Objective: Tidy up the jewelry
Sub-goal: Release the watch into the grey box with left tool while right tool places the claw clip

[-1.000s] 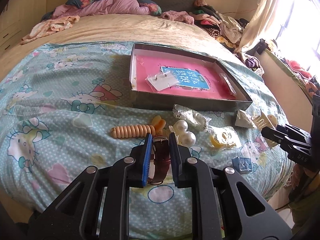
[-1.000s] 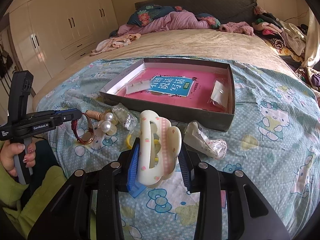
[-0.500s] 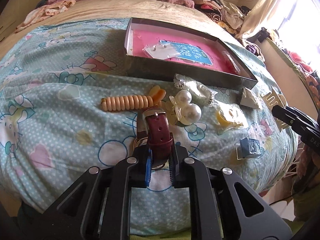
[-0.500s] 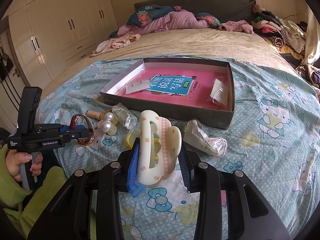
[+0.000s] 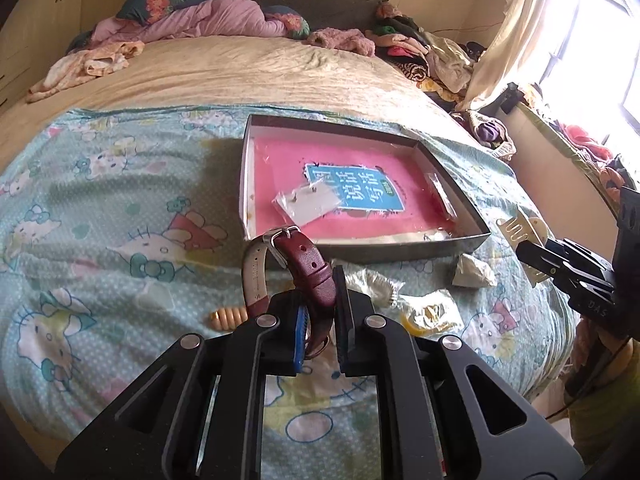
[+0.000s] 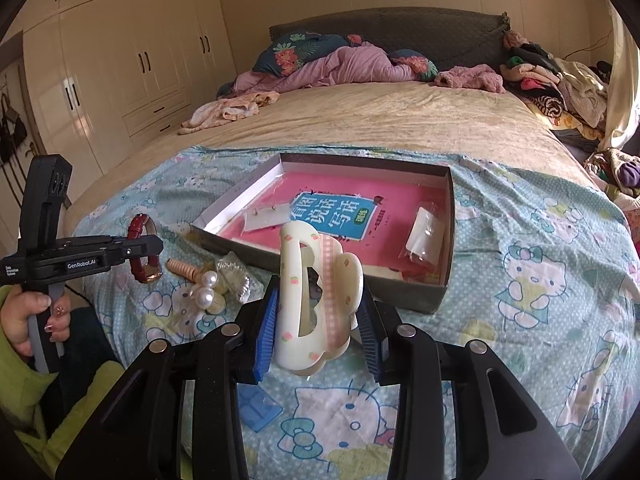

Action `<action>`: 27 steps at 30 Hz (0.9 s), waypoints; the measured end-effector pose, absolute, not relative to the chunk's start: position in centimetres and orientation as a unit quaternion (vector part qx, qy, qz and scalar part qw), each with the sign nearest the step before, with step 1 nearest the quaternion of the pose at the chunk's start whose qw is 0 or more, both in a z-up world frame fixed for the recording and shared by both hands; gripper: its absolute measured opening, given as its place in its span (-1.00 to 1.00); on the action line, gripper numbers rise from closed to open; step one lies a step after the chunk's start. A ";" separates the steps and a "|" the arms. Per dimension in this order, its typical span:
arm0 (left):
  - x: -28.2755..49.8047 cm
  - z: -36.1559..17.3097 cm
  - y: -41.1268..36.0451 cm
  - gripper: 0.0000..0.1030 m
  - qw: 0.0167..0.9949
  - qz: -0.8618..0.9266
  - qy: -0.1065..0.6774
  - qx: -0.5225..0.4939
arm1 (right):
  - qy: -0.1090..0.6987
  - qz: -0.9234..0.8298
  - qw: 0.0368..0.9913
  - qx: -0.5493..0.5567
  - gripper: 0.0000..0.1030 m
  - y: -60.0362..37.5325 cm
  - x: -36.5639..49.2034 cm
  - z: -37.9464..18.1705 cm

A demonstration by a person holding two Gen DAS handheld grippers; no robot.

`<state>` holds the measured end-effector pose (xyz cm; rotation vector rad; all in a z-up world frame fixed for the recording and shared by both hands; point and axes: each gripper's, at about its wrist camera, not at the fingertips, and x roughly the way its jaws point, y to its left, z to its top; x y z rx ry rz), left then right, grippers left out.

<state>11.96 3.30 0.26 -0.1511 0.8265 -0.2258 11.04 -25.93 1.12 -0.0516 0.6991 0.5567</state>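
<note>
Pearls (image 6: 206,285) beside maybe bagged trinkets (image 6: 234,276)

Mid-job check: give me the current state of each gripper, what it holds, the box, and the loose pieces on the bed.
Left gripper: shut on the watch.
Watch: lifted off the bed, strap buckled in a loop.
Right gripper: shut on the hair claw.
Hair claw: held upright, off the bed.
Box: open, lidless, two small packets inside.
Pearl clip: lying on the bedspread.
</note>
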 end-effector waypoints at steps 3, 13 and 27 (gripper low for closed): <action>13.5 1.1 2.9 -0.90 0.910 -0.112 0.394 -0.067 | 0.328 0.270 0.905 -0.026 -0.33 -25.6 11.9 1.7; 18.2 2.0 1.0 -0.90 0.910 -0.123 0.390 -0.063 | 0.310 0.271 0.911 -0.028 -0.33 -24.6 15.0 2.7; 22.5 -0.4 -3.6 -0.90 0.885 -0.191 0.420 -0.069 | 0.319 0.247 0.915 -0.028 -0.33 -25.2 19.7 1.9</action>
